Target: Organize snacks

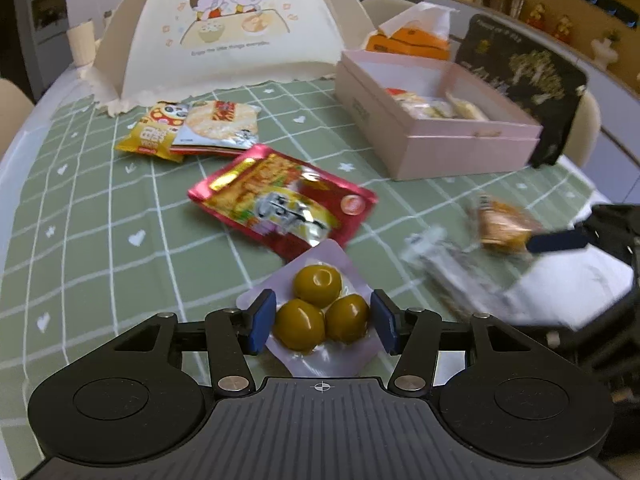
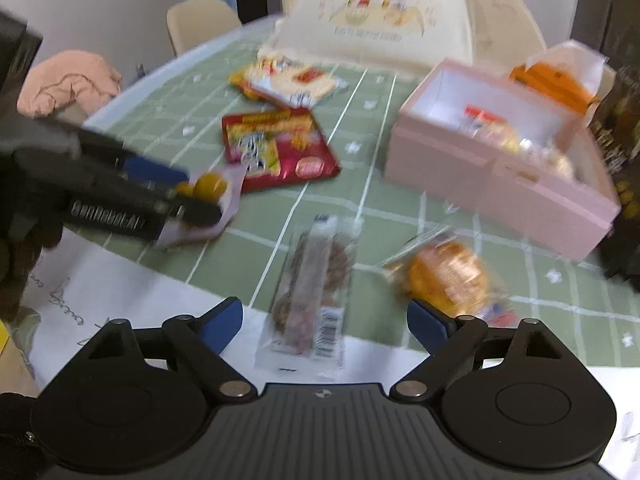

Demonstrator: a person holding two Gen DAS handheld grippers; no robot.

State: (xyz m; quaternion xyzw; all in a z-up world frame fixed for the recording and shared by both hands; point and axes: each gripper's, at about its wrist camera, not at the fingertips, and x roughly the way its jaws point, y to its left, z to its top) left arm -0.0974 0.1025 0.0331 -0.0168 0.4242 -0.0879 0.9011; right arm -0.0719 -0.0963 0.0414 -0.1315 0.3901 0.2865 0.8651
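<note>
My left gripper point(image 1: 322, 309) is shut on a clear pouch of three olive-green balls point(image 1: 316, 280), one blue pad on each side; the right wrist view has the same pouch point(image 2: 210, 188) tilted at the left gripper point(image 2: 188, 196). My right gripper point(image 2: 324, 312) stands open above a clear packet with a brown bar point(image 2: 312, 284). An orange bun packet point(image 2: 444, 276) lies by its right finger. A pink box point(image 1: 460, 148) holding a few snacks stands at the right. A red packet point(image 1: 280, 200) and rice cracker packets point(image 1: 216, 124) lie on the green checked cloth.
A cream food cover point(image 1: 224, 28) with a cartoon stands at the back. An orange tissue box point(image 1: 404, 40) and a dark bag point(image 1: 524, 76) sit behind the pink box. White paper point(image 2: 120, 292) covers the near table edge. A pink cloth point(image 2: 68, 80) lies far left.
</note>
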